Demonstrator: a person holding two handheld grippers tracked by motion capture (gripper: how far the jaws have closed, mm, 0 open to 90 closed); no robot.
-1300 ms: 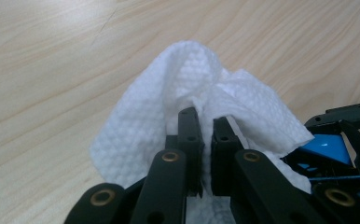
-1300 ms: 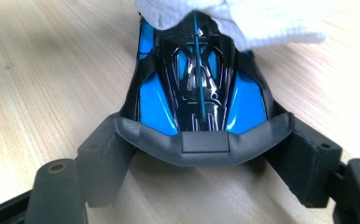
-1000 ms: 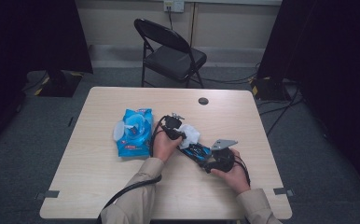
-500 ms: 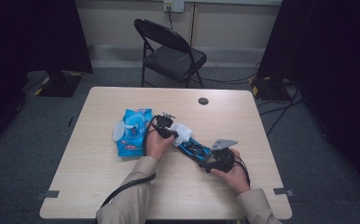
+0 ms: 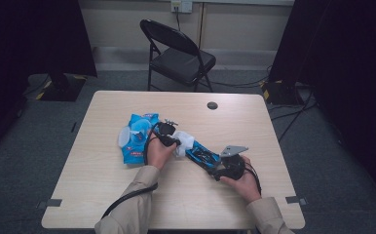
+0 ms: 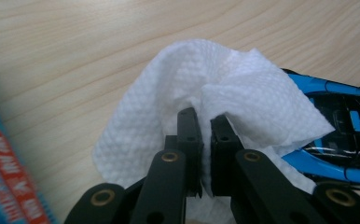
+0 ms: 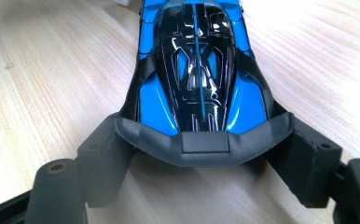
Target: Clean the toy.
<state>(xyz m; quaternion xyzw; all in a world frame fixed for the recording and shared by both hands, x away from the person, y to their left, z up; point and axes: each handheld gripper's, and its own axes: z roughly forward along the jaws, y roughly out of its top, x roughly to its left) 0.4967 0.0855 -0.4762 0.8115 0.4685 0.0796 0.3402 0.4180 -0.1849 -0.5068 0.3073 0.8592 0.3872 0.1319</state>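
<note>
A pale wooden table [image 5: 103,195] is seen from above, with a blue wipe packet [image 5: 136,138] lying at about 9 o'clock of the work at its centre. A blue and black toy car [image 5: 201,155] rests on the tabletop between the two hands, its length running from 10 o'clock to 4 o'clock. A white wipe [image 6: 225,88] is pressed against the car's far end, just beside the packet.

The cleaning is judged to be under way rather than finished: the wipe has been taken from the packet and brought to the car, but most of the glossy body [image 7: 197,70] is not yet covered by it.

The left gripper [image 6: 201,121] is held low over the table, its jaws clenched on a fold of the wipe, with the left hand [image 5: 158,152] wrapped round its body. The right gripper [image 7: 204,144] is laid nearly flat at 4 o'clock, its jaws grasping the car's rear wing from both sides, and is steadied by the right hand [image 5: 244,181].
</note>
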